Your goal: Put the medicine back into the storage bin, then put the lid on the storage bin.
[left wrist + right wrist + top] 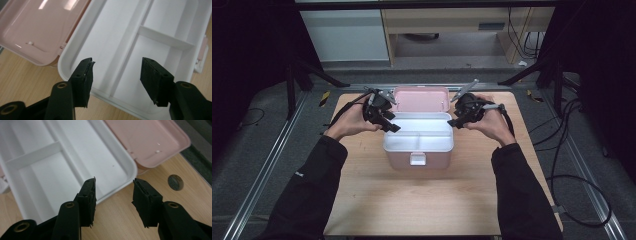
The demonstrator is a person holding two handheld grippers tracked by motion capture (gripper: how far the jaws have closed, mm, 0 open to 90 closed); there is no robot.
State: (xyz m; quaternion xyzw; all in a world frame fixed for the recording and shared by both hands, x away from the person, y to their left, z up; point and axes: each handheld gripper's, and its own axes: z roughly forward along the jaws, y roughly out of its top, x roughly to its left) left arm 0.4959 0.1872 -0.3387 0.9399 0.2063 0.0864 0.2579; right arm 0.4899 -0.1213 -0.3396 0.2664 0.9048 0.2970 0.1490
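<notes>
Black jaws of the left gripper (pixel 116 77) stand spread with nothing between them, over the white tray's (pixel 105 37) left end; the right gripper (pixel 113 198) gapes likewise, empty, just off its right rim. The pink box (pixel 418 162) sits mid-table (pixel 412 205), long axis left to right, lid (pixel 421 99) thrown back away from the person.

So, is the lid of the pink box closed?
No, the lid stands open behind the pink box, and the white tray inside shows.
</notes>
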